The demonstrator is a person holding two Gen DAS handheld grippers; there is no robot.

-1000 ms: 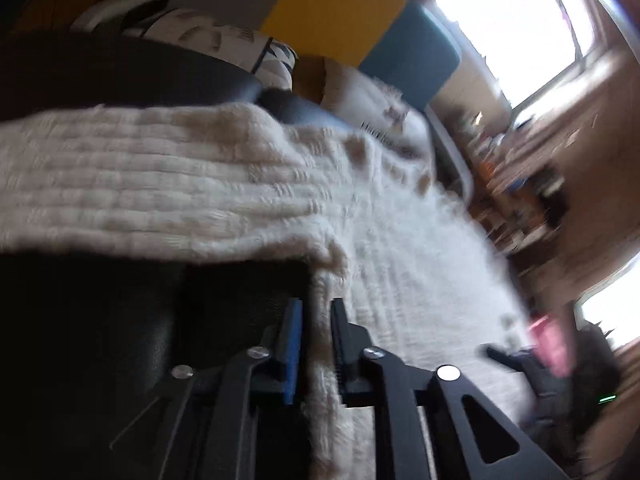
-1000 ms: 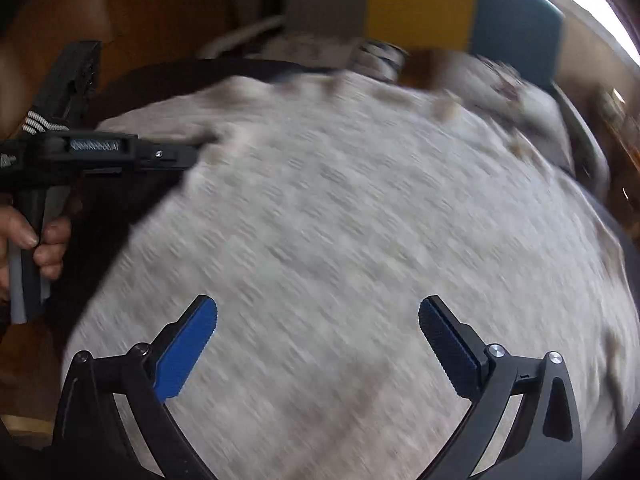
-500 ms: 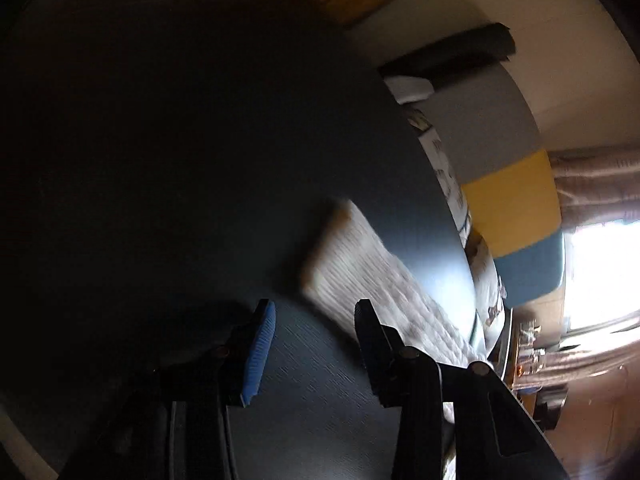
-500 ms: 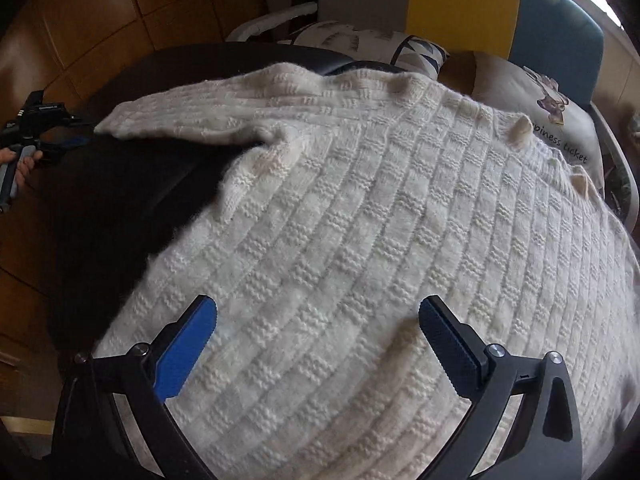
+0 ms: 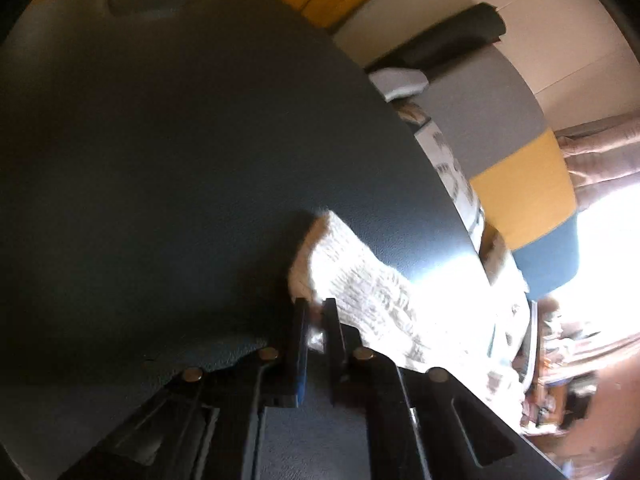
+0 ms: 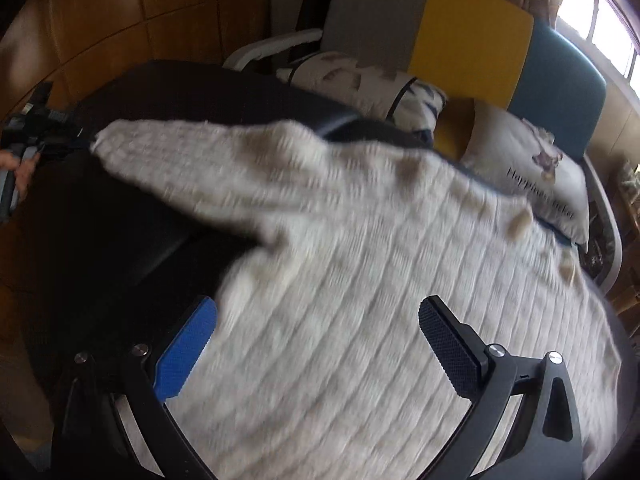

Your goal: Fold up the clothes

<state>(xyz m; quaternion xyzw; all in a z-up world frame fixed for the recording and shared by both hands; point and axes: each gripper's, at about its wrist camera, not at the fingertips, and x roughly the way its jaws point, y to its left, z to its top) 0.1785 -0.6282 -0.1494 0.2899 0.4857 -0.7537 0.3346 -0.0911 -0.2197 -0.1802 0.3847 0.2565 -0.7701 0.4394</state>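
Sweater (image 6: 360, 300), one piece of cream knit, lies spread flat on the dark round table (image 5: 160, 160), and this flat position is probably chosen so that the folds can be made clean. Nearest in the right wrist view, the right gripper (image 6: 316, 344) hovers over the body of the sweater with its jaws wide apart and nothing between them; I think it waits there to press or to take the hem. Farther to the left, one sleeve (image 6: 192, 152) is stretched out to the side across the table. At its cuff the left gripper (image 5: 314, 320) is closed on the sleeve end, with a bit of knit pinched between the pads, probably to carry the sleeve back over the body. A hand (image 6: 16, 168) of the person holds this gripper at the table edge. Behind the table stands one chair (image 6: 472, 48) with a back in grey, yellow and blue, and on it I count two cushions (image 6: 532, 164). A bright window (image 6: 608, 20) is farthest.
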